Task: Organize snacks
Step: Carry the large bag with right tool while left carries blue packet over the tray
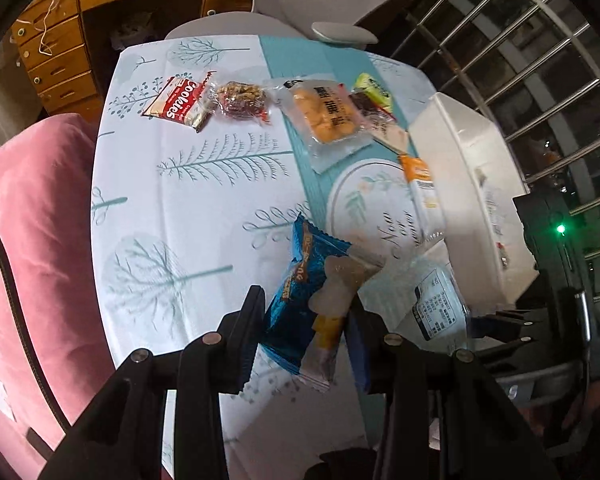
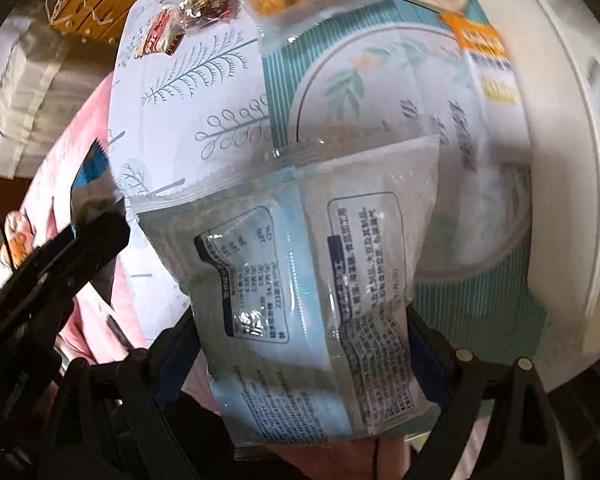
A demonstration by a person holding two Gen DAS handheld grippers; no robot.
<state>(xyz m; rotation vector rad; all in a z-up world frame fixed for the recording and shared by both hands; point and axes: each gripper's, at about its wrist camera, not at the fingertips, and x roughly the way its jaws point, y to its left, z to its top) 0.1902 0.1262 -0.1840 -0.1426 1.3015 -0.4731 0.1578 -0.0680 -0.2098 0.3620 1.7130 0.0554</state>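
Observation:
My left gripper [image 1: 306, 320] is shut on a blue snack packet [image 1: 300, 304] and holds it above the table. My right gripper [image 2: 304, 320] is shut on a pale, clear-backed snack packet [image 2: 300, 264], its printed label facing the camera; that packet also shows in the left wrist view [image 1: 436, 300]. A white bin [image 1: 464, 200] stands at the table's right side, close to both grippers. On the table lie a red Cookies packet [image 1: 178, 102], a nut bar [image 1: 240, 100], a clear pack of yellow pastries [image 1: 328, 116] and a brown-and-green packet [image 1: 374, 104].
An orange-and-white packet [image 1: 424, 188] lies against the bin's wall. The tablecloth [image 1: 180, 200] has tree prints. A pink cushion [image 1: 32, 240] lies left of the table. A grey chair [image 1: 320, 0] and wooden drawers [image 1: 56, 48] stand beyond. Window bars [image 1: 540, 60] are at the right.

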